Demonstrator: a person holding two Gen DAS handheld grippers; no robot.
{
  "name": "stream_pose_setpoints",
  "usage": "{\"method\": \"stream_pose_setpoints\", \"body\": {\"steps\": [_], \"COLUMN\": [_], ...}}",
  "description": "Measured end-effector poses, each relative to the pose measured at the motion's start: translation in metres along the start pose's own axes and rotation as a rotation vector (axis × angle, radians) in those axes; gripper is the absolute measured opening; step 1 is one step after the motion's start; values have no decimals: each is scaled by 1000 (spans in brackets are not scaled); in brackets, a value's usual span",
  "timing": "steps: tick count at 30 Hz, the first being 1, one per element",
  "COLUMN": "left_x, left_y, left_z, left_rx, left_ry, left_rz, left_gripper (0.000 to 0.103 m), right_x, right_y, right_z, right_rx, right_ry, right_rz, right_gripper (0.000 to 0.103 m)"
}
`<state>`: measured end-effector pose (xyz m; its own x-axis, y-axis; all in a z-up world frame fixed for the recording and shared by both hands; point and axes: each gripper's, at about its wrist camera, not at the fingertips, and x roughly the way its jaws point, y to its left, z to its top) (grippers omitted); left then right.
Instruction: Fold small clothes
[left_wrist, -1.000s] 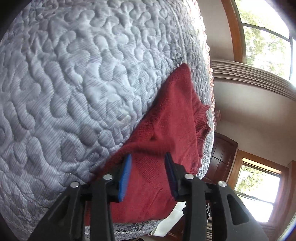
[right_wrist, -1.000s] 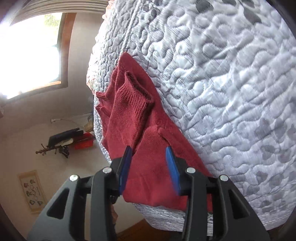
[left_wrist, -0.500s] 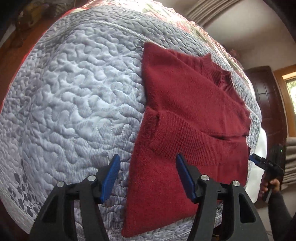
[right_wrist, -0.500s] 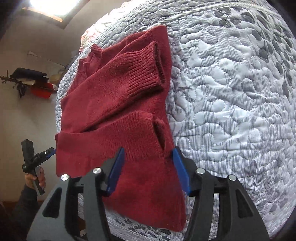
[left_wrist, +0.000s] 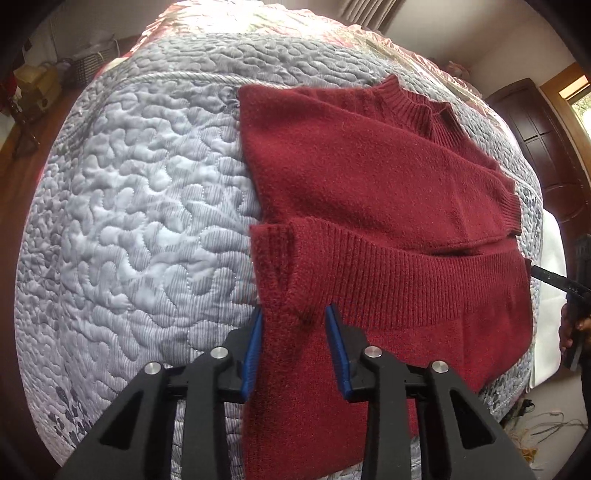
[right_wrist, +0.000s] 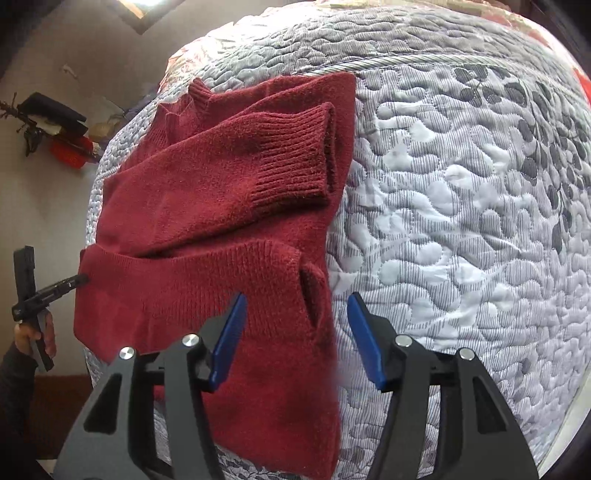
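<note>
Two wrist views show one dark red sweater lying partly folded on a grey quilted bedspread, its hem band turned up across the body. From the left gripper, narrowed jaws pinch the sweater's left folded corner, and the ribbed collar shows. From the right gripper, spread jaws straddle the right corner ungripped, and a ribbed cuff shows on top.
</note>
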<state>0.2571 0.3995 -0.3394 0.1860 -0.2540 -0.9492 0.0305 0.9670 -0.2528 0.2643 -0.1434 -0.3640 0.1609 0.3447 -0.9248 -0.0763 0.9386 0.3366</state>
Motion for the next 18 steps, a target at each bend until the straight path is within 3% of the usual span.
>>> {"method": "stream_pose_setpoints", "body": {"steps": [7, 12, 18], "left_x": [0, -2, -6], "left_y": [2, -5, -17], "left_z": [-5, -5, -8], "left_rx": [-26, 1, 47], "left_ry": [-35, -46, -55], "left_rz": [23, 60, 120], "left_gripper": [16, 12, 10], "right_x": [12, 12, 9], "right_y": [16, 22, 22], "right_z": [-1, 0, -2], "right_rx": [-113, -146, -105], "right_ry": [19, 5, -22], "right_rz": [-70, -101, -110], "right_gripper": [34, 9, 5]}}
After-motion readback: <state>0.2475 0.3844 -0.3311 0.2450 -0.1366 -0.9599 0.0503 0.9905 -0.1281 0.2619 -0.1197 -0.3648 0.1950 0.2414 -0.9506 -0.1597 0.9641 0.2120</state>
